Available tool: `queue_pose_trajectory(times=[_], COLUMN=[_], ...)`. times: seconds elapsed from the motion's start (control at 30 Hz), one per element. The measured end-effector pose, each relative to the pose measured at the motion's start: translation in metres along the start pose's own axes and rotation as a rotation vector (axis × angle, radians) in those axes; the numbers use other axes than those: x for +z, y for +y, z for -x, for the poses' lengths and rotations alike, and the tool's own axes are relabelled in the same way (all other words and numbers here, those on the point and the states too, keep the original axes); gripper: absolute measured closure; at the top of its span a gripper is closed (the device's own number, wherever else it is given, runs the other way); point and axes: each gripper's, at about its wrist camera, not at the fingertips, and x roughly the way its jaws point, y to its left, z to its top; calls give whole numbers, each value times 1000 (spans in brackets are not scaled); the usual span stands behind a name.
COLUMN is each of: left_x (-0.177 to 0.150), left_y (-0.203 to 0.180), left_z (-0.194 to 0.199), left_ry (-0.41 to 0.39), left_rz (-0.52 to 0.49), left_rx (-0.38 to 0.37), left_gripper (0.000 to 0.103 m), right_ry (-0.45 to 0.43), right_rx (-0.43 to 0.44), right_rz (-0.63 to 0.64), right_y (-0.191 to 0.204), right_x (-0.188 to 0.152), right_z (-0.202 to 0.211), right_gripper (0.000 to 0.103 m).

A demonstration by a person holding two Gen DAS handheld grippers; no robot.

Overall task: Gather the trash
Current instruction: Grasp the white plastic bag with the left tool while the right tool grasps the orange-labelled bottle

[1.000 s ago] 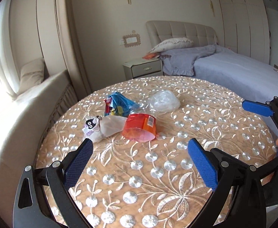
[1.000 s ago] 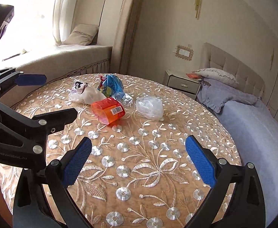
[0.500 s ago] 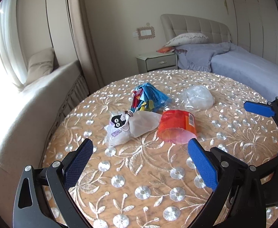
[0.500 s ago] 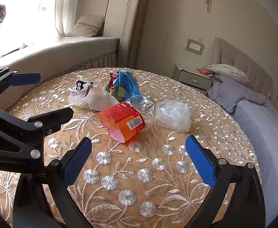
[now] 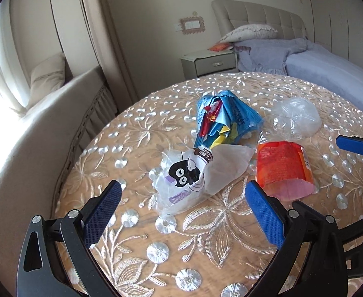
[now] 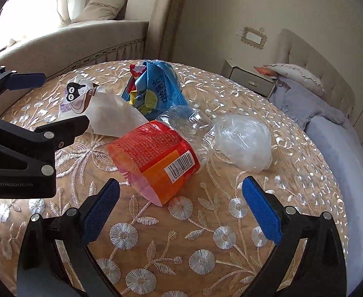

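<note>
Trash lies on a round table with an embroidered cloth (image 5: 206, 247). A white wrapper with a cartoon face (image 5: 196, 175) (image 6: 94, 104) lies just ahead of my open left gripper (image 5: 183, 215). An orange label sleeve (image 5: 283, 170) (image 6: 156, 158) on a crushed clear bottle (image 6: 188, 121) lies just ahead of my open right gripper (image 6: 181, 212). Behind them are a blue snack bag (image 5: 223, 121) (image 6: 154, 89) and a clear crumpled plastic bag (image 5: 295, 116) (image 6: 243, 143). Both grippers are empty.
A cushioned window bench (image 5: 20, 133) curves round the table's left side. A bed (image 5: 317, 61) and a nightstand (image 5: 208, 63) stand beyond the far edge. My left gripper's body (image 6: 20, 156) shows at the left of the right wrist view.
Both grippers have moved forward toward the trash pile, which now looks larger and closer. Both stay open. The trash has not moved.
</note>
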Motion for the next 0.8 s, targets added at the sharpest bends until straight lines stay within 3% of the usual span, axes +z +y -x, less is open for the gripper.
queue_pose_trajectory(times=[0.2, 0.27, 0.3, 0.33, 0.37, 0.4, 0.5, 0.8], left_x=[16, 17, 16, 15, 14, 13, 10, -5], left_y=[9, 6, 2, 0, -2, -4, -8, -8], left_z=[-36, -46, -51, -56, -60, -63, -57, -3], left_ry=[55, 74, 85, 103, 121, 135, 124, 71], left_rz=[34, 15, 1, -9, -7, -6, -27, 24], left_rx=[-60, -77, -77, -85, -100, -107, -102, -147], left_gripper=[5, 6, 9, 30, 44, 45, 57, 60], right_ry=[51, 67, 79, 93, 102, 106, 92, 37], right_rx=[-15, 13, 25, 34, 47, 53, 57, 86], right_rz=[-37, -66, -79, -95, -112, -130, -183, -230], right_y=[-1, -5, -6, -9, -12, -15, -26, -45], right_x=[13, 14, 15, 14, 14, 13, 9, -5], right_z=[-23, -27, -29, -32, -33, -34, -28, 17], right_gripper=[5, 24, 41, 57, 63, 79, 94, 99])
